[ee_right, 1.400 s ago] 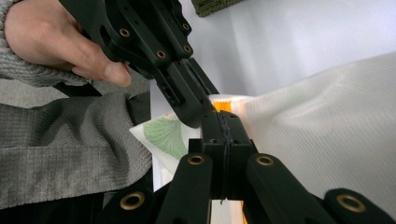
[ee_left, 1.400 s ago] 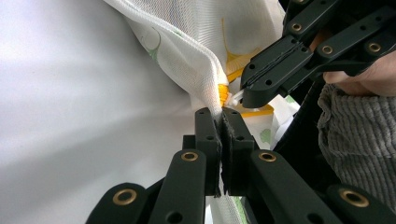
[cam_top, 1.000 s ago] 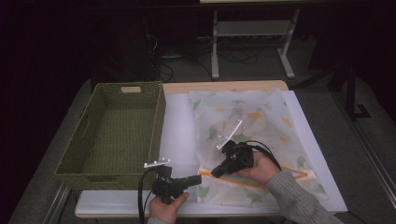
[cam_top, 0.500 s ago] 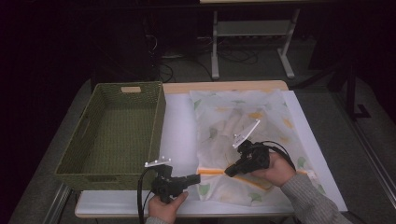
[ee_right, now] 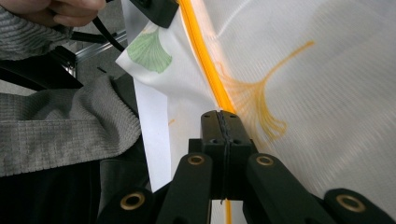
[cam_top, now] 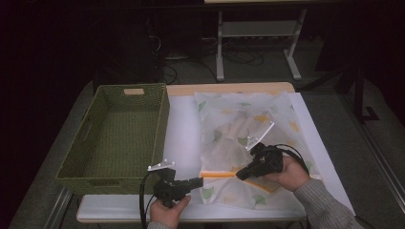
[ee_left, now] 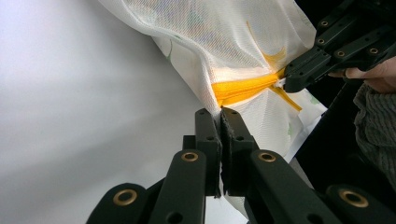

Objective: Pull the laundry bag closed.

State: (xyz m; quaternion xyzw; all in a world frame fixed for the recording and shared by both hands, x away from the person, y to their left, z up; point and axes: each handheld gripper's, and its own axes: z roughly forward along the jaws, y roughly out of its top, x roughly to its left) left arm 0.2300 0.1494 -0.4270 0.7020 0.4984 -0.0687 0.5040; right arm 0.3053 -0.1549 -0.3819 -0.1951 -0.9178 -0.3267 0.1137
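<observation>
A white mesh bag (cam_top: 248, 143) printed with green and yellow leaves is laid flat on the white sheet (cam_top: 184, 124) covering the table (cam_top: 229, 88), to the right of a green woven basket (cam_top: 119, 136). An orange zipper (cam_top: 217, 174) runs across the bag near the edge closest to the person. The left gripper (cam_top: 199, 180) is held level at the near edge of the table, pointing right, and its jaws are pressed together on the bag fabric at the left end of the zipper. In the left gripper view, the left gripper (ee_left: 220, 113) is seen clamped on the mesh just below the bunched orange tape (ee_left: 243, 88). The right gripper (cam_top: 240, 175) is positioned on the zipper line to the right of the left one, pointing left and slightly toward the person. In the right gripper view, its jaws (ee_right: 220, 114) are seen fully together on the orange zipper (ee_right: 205, 60), with a small white tab visible at the tips in the left gripper view (ee_left: 280, 83); whether this is the slider pull cannot be told. The fabric between the two grippers is drawn taut. A grey knitted sleeve (ee_right: 56, 130) is seen beside the bag's corner.
</observation>
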